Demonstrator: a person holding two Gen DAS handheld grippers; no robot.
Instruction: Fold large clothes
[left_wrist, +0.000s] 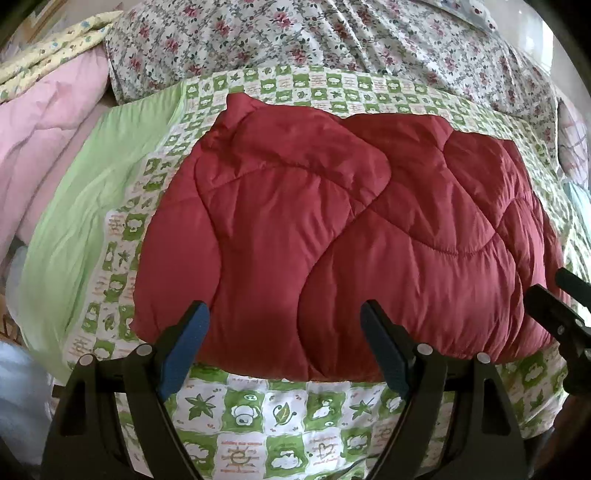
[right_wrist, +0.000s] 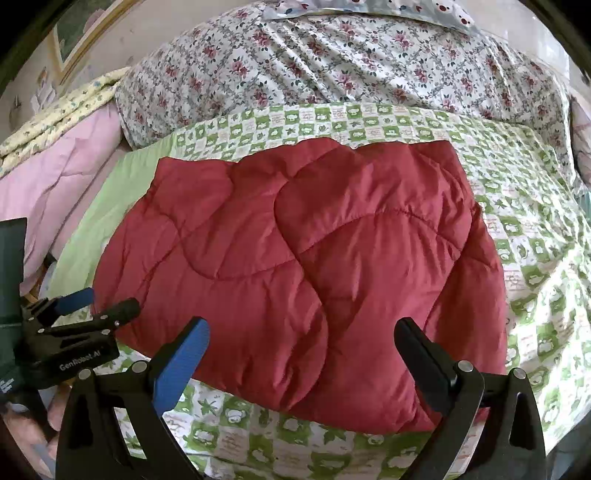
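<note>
Left wrist view shows the left gripper (left_wrist: 284, 343) with jaws spread wide and empty, poised at the near edge of the folded red quilted jacket (left_wrist: 332, 229); the right gripper (right_wrist: 301, 360) is likewise wide open, holding nothing. The jacket lies flat on a green-checked sheet (right_wrist: 517, 229) covering the bed, bare sheet around it, a floral duvet (right_wrist: 332, 59) beyond and pink bedding (left_wrist: 48, 140) at left.
</note>
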